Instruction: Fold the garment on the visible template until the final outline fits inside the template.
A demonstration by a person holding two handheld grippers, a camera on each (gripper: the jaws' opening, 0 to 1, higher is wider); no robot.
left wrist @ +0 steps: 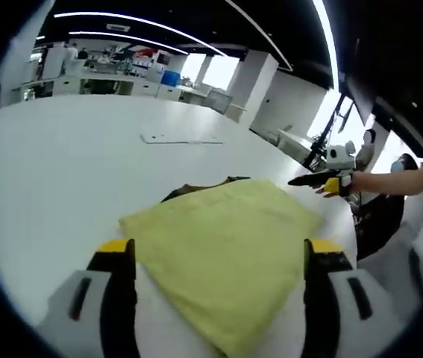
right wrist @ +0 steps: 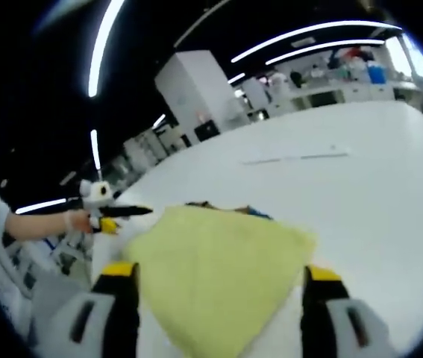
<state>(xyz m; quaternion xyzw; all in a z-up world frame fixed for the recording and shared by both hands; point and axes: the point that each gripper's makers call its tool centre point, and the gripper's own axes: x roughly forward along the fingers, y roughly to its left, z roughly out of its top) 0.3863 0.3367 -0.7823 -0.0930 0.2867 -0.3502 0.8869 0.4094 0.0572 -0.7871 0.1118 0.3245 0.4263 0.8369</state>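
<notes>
— Your left gripper [left wrist: 219, 257] and right gripper [right wrist: 219, 282]: what are the fingers doing?
— Both are hovering spread, gripping nothing. The folded yellow garment [left wrist: 230, 242] is lying between them on the white tabletop [left wrist: 62, 164], dark template [left wrist: 189, 188] peeking behind.

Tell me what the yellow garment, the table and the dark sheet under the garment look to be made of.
Yellow garment: soft woven or knit cloth, matte; it lies folded flat with faint creases. Table: smooth white laminate or painted board, likely; slight sheen, no grain. Dark sheet peeking from behind the garment, probably the template: thin and flat, material unclear since just an edge shows.
</notes>
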